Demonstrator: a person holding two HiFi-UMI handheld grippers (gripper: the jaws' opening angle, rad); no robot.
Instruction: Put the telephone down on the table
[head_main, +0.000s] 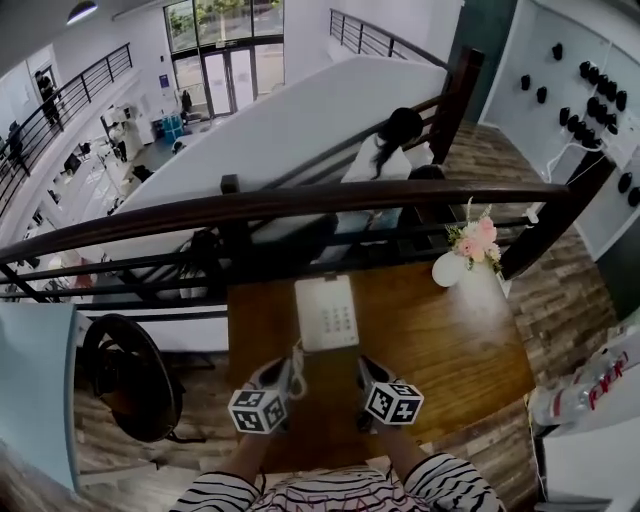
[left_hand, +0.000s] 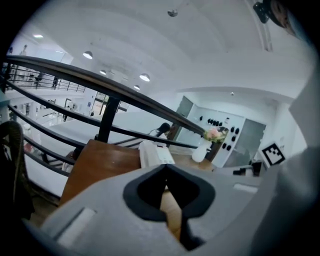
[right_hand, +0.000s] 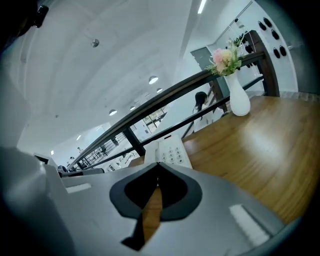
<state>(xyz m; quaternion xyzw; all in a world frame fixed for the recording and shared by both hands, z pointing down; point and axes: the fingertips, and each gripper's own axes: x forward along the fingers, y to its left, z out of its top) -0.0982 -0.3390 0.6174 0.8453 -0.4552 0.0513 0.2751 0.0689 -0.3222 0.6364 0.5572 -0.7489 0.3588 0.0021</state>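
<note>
The white telephone (head_main: 327, 312) lies flat on the wooden table (head_main: 450, 340), keypad up, near the far edge by the railing. It also shows in the left gripper view as the telephone (left_hand: 155, 154) and in the right gripper view as the telephone (right_hand: 170, 151), a short way ahead of each pair of jaws. My left gripper (head_main: 286, 370) and right gripper (head_main: 368, 370) hover side by side just on the near side of the phone, not touching it. The left gripper (left_hand: 165, 168) is shut and holds nothing. The right gripper (right_hand: 158, 168) is likewise shut and holds nothing. A white cord (head_main: 297, 382) trails beside the left gripper.
A white vase with pink flowers (head_main: 468, 255) stands at the table's far right corner. A dark wooden railing (head_main: 300, 205) runs along the far edge. A black round chair (head_main: 125, 375) sits left of the table. Bottles (head_main: 590, 385) lie at the right. A person (head_main: 385, 150) sits beyond the railing.
</note>
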